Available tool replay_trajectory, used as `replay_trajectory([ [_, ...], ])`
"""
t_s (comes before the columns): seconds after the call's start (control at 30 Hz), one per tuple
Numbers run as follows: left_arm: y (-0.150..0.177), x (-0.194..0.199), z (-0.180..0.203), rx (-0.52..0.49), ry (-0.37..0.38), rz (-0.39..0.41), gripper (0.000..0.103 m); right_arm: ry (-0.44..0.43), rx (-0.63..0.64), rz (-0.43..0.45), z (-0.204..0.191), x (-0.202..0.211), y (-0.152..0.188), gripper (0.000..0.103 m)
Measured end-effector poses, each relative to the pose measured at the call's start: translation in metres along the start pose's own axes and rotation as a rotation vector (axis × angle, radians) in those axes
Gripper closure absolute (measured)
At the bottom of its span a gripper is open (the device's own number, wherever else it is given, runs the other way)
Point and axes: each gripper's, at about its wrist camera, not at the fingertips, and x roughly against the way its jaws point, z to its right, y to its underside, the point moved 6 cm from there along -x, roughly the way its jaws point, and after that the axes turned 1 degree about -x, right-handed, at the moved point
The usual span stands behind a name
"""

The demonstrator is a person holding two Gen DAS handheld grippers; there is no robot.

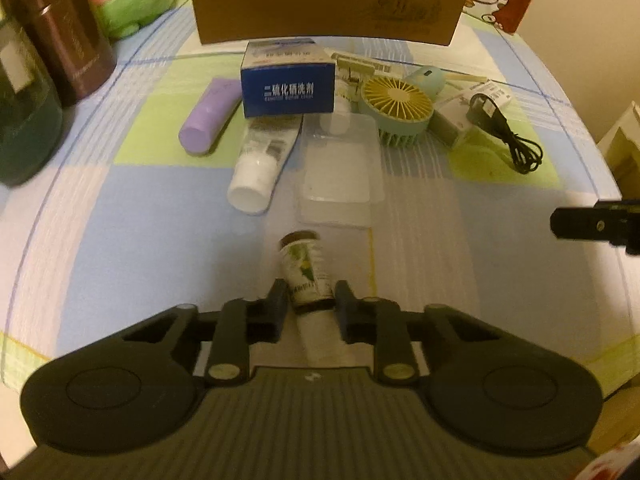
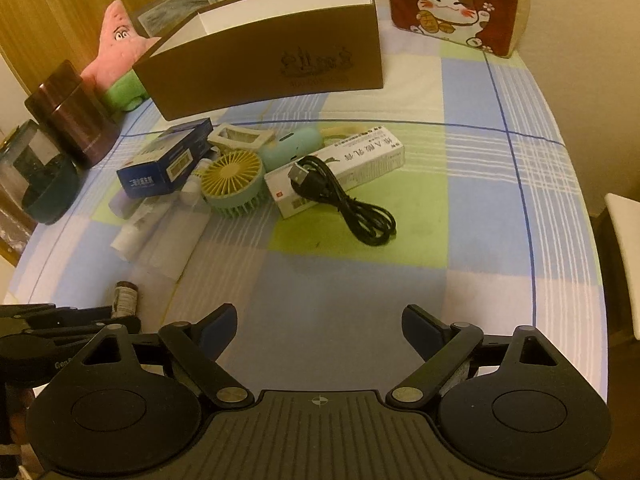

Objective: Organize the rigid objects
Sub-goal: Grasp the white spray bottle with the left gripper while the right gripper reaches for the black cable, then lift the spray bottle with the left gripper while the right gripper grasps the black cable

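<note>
A small labelled bottle (image 1: 307, 270), lying on the checked cloth of the bench (image 1: 120, 220), was clamped by the left gripper (image 1: 310, 298); the right gripper (image 2: 319, 330) was held wide, nothing between its jaws.

Blue carton (image 1: 287, 87), far centre of table: near face carried white Chinese characters "二硫化硒洗剂"; smaller Latin line beneath stayed too blurred to read.
Long white carton (image 2: 340, 168), right of fan, under black cable: black Chinese characters along top face, not legible with certainty; small red square logo on near end.
Red cat-print bag (image 2: 456, 0), far right: character "福" on plaque above cat.
Brown open box (image 2: 272, 68), far centre: embossed ship emblem, lettering beneath unreadable.
Small bottle (image 1: 306, 276), near centre: label print unreadable.
</note>
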Motion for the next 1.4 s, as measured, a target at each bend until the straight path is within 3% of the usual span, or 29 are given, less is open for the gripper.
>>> replay_trajectory([
  [0.1,-0.003,-0.003,-0.003,-0.041,-0.043,0.005,0.082,-0.002,0.017,0.002,0.003,-0.004,-0.005,0.014],
  [0.4,-0.01,-0.012,-0.014,0.024,-0.04,-0.02,0.08,-0.014,0.066,0.03,0.012,-0.013,-0.019,0.019],
  [0.73,-0.013,-0.006,-0.023,0.069,-0.109,0.006,0.082,-0.016,0.249,0.136,0.017,-0.033,-0.045,0.041],
  [0.97,-0.012,0.005,-0.035,0.117,-0.158,0.02,0.082,-0.047,0.426,0.141,0.006,-0.064,-0.05,0.05],
  [1.07,-0.013,0.01,-0.037,0.131,-0.171,0.029,0.082,-0.037,0.474,0.133,0.003,-0.075,-0.048,0.063],
  [1.1,-0.013,0.012,-0.037,0.133,-0.175,0.031,0.082,-0.03,0.484,0.133,0.003,-0.077,-0.048,0.074],
  [1.2,-0.014,0.017,-0.038,0.138,-0.181,0.04,0.082,-0.041,0.487,0.138,0.003,-0.076,-0.048,0.089],
  [1.4,-0.021,0.03,-0.039,0.137,-0.175,0.054,0.082,-0.118,0.328,0.122,0.009,-0.058,-0.055,0.089],
])
